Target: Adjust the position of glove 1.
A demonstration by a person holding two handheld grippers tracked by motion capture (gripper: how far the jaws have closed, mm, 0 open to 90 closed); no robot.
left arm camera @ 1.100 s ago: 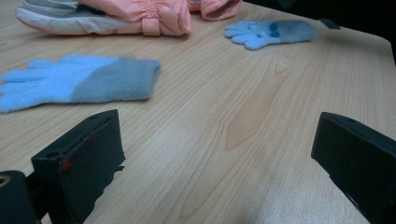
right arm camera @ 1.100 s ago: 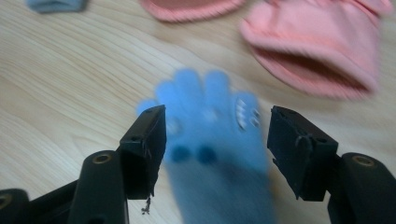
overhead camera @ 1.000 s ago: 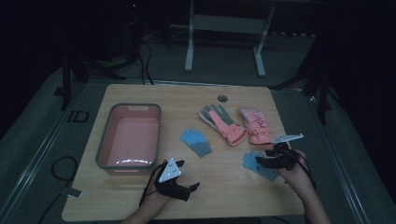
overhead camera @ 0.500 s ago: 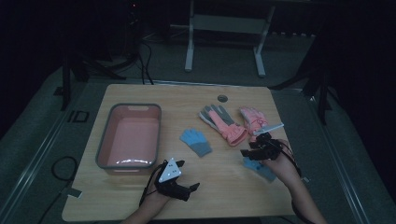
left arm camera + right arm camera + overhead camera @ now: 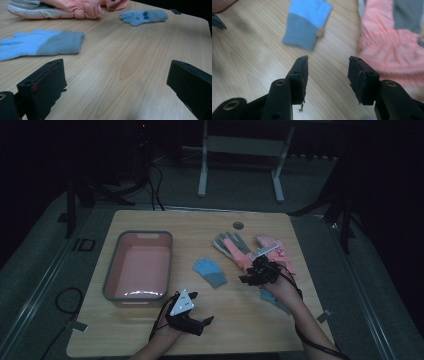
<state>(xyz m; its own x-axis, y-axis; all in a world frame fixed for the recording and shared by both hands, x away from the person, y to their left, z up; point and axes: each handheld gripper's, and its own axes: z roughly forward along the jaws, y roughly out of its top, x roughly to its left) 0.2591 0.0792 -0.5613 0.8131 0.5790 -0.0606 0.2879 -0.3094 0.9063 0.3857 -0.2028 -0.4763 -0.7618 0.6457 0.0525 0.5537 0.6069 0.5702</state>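
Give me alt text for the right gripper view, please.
The right gripper hangs over bare wood, jaws apart with nothing between them. Beyond them lies a blue-and-grey glove; a pink glove lies to the right on the table.

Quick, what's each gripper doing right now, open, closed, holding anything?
Left gripper: open wide, holding nothing, bare table between its jaws.
Right gripper: open and empty, jaws just been closing, beside the pink glove.
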